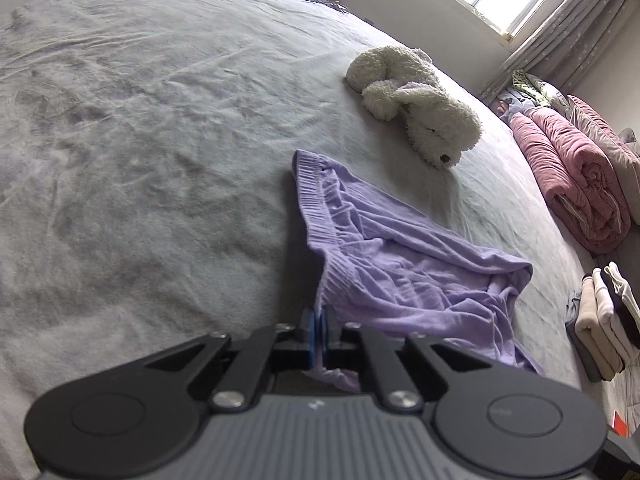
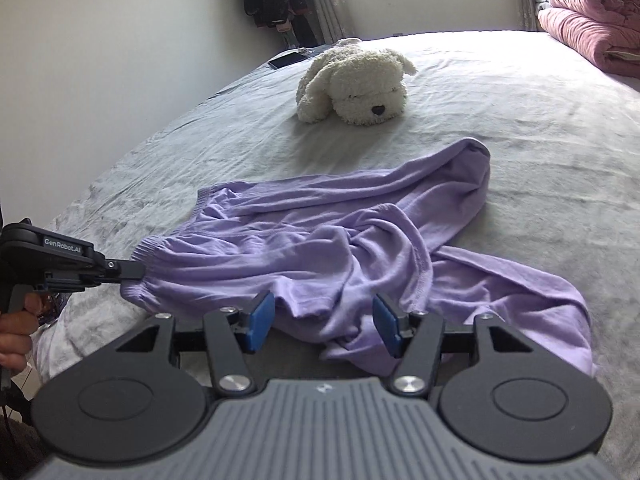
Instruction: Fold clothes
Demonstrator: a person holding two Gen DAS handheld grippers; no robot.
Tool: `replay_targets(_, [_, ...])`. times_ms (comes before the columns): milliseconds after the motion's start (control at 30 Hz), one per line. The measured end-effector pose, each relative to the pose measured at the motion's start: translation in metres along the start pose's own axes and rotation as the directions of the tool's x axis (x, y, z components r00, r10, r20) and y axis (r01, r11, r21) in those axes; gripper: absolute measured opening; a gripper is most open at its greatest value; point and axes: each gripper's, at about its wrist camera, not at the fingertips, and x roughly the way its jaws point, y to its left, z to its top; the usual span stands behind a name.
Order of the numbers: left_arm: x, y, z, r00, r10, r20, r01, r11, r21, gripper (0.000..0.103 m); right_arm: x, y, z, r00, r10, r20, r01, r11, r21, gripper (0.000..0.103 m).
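Note:
A crumpled lilac garment (image 2: 320, 236) with a ribbed waistband lies on the grey bed sheet (image 2: 520, 128). My left gripper (image 1: 319, 330) is shut on a corner of the waistband of the lilac garment (image 1: 400, 276), with cloth pinched between its blue pads. From the right wrist view that left gripper (image 2: 134, 271) reaches in from the left edge, held by a hand, and grips the waistband end. My right gripper (image 2: 323, 322) stands open just over the near edge of the garment; cloth lies between its blue pads, which do not press on it.
A white plush dog (image 2: 356, 84) lies beyond the garment. A rolled pink quilt (image 1: 576, 184) and a stack of folded clothes (image 1: 608, 320) sit at the right. A phone (image 2: 289, 59) rests at the far bed edge. A wide stretch of sheet (image 1: 140, 140) spreads to the left.

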Motion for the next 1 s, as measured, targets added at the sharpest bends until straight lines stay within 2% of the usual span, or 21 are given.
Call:
replay_targets(200, [-0.002,0.010,0.003,1.000,0.028,0.004,-0.028,1.000,-0.001,0.003,-0.003,-0.010,-0.010,1.000,-0.012,-0.028,0.012,1.000,0.015,0.059])
replay_targets(467, [-0.001,0.009,0.006,0.994,0.110,0.029,-0.111,0.993,0.048,0.003,0.008,-0.011,-0.013,0.998,-0.032,-0.051,0.031,0.999,-0.007,0.058])
replay_targets(500, [0.000,0.009,0.005,0.993,0.113,0.026,-0.114,0.992,0.049,0.003,0.010,-0.012,-0.013,0.998,-0.035,-0.048,0.035,0.999,-0.005,0.051])
replay_targets(533, [0.001,0.008,0.005,0.993,0.116,0.025,-0.117,0.992,0.050,0.003,0.012,-0.014,-0.013,0.998,-0.033,-0.046,0.033,0.999,0.002,0.034])
replay_targets(600, [0.002,0.007,0.006,0.992,0.125,0.032,-0.126,0.991,0.054,0.003,0.015,-0.017,-0.011,0.999,-0.024,-0.042,0.025,0.999,0.025,0.018])
replay_targets(633, [0.002,0.007,0.007,0.991,0.126,0.036,-0.128,0.990,0.053,0.003,0.014,-0.018,-0.009,0.999,-0.022,-0.034,0.023,0.999,0.034,0.014])
replay_targets(833, [0.003,0.009,0.013,0.988,0.144,0.052,-0.147,0.988,0.048,0.003,-0.010,-0.020,0.009,0.997,-0.038,0.066,0.036,0.999,0.040,0.011])
replay_targets(1000, [0.004,0.013,0.018,0.984,0.169,0.061,-0.172,0.984,0.047,0.003,-0.034,-0.037,0.027,0.983,-0.084,0.163,0.069,0.993,0.093,0.011])
